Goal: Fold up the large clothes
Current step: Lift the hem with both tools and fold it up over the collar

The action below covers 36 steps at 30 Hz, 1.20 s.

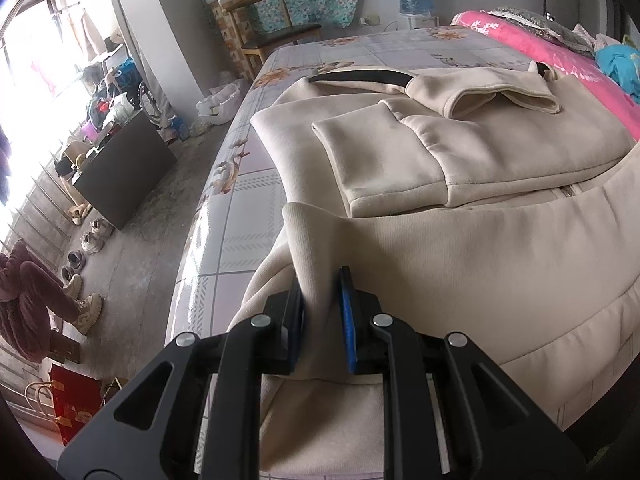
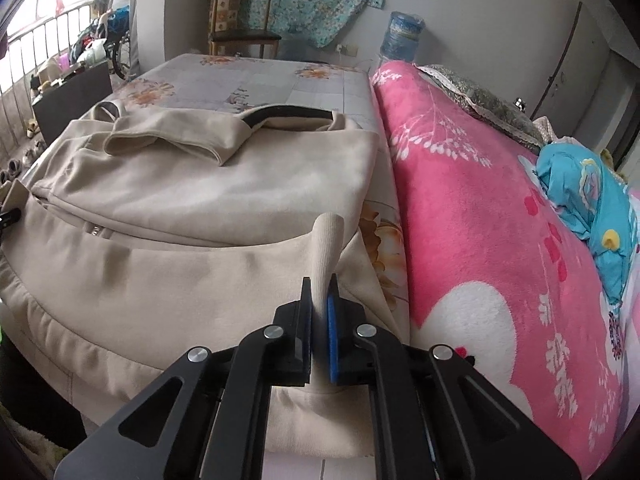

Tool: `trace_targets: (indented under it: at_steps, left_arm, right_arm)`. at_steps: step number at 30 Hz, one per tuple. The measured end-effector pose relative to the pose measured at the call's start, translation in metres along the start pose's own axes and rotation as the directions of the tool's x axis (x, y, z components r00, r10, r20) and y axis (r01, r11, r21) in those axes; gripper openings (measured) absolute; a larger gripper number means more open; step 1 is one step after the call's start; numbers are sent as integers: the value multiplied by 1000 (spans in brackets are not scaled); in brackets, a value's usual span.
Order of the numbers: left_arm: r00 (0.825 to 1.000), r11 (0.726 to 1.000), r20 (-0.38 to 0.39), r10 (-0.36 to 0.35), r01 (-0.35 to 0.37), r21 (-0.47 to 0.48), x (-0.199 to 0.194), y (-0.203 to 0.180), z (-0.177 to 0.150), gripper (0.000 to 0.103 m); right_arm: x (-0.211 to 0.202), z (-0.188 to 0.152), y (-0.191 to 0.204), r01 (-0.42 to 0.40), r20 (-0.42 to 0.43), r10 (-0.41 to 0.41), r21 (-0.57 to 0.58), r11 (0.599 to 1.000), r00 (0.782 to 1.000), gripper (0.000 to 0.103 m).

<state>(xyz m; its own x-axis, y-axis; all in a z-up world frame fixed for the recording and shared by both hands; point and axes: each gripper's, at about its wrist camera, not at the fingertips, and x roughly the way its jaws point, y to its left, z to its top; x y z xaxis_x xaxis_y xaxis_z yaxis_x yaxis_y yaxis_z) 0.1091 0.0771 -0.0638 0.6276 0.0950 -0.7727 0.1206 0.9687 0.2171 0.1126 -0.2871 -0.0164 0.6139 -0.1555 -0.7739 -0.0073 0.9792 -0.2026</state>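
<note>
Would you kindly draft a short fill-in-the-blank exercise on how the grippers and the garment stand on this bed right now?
1. Both the left gripper and the right gripper are shut on the ribbed hem of the ____ jacket.
2. To the right of the jacket lies a ____ blanket with white flowers.
3. A folded sleeve lies across the ____ of the jacket.
4. The jacket lies on a ____.

Missing words: beige; pink; top; bed
</note>
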Motion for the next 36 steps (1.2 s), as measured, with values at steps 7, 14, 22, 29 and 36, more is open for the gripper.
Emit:
trace_targets:
  at_steps: [7,14,22,29,36]
  left_arm:
    - [1000,1000,3,-5,5,-8,1,2,0,16]
    - [1000,1000,3,-7,7,-10,1,3,0,17]
    - [1000,1000,-1,-4,4,-11,1,3,2,17]
    - [1000,999,-11,-28,28,-34,3,9,4,19]
    - [1000,1000,-11,-16,16,-25,4,8,4,19]
  right_arm:
    - [5,-1,6,33,-11,-33,-16,999,999,6]
    - [5,-3,7,45,-11,-45,-16,999,999,6]
    - [21,-4,4,16,-47,-17,-16,1000,999,7]
    - [33,-4,-17,-126,-79,133,91,988,988,9]
    - [45,-4,-23,-193,-106,207,123,973,973,20]
